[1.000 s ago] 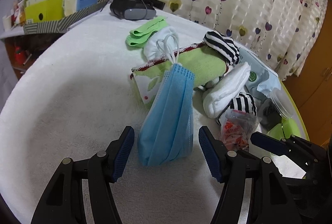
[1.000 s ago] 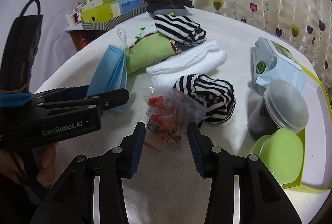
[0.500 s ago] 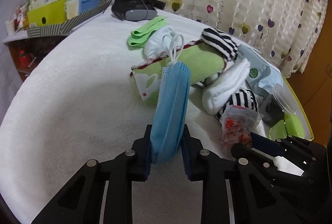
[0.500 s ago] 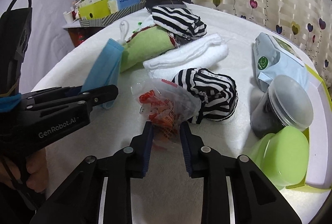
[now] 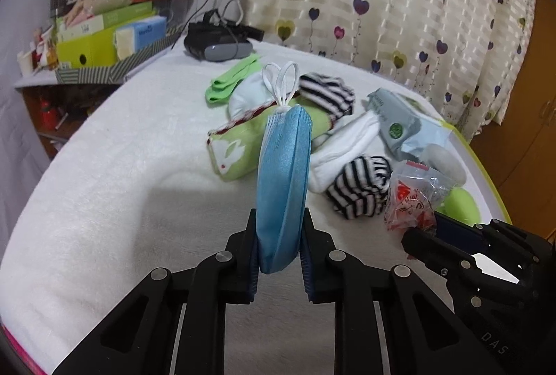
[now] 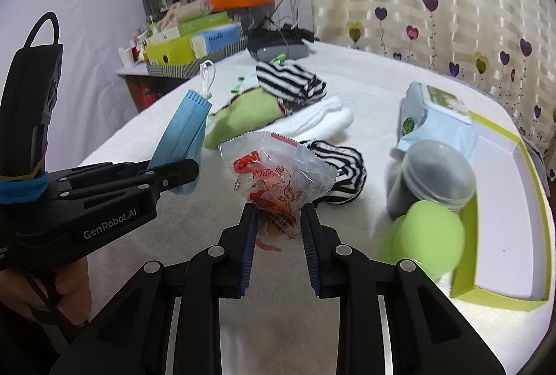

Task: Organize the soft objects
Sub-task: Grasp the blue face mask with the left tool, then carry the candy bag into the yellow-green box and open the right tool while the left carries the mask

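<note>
Two grips at once: left gripper closing on the folded blue mask, right gripper pinching the clear snack packet, both lifted above the white blanket

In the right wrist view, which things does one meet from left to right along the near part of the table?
Blue pleated face mask → clear plastic packet with red print → round green plastic lid → green-rimmed white tray.

The left gripper body reads "GenRobot.AI"; the right gripper body reads "DAS".
</note>
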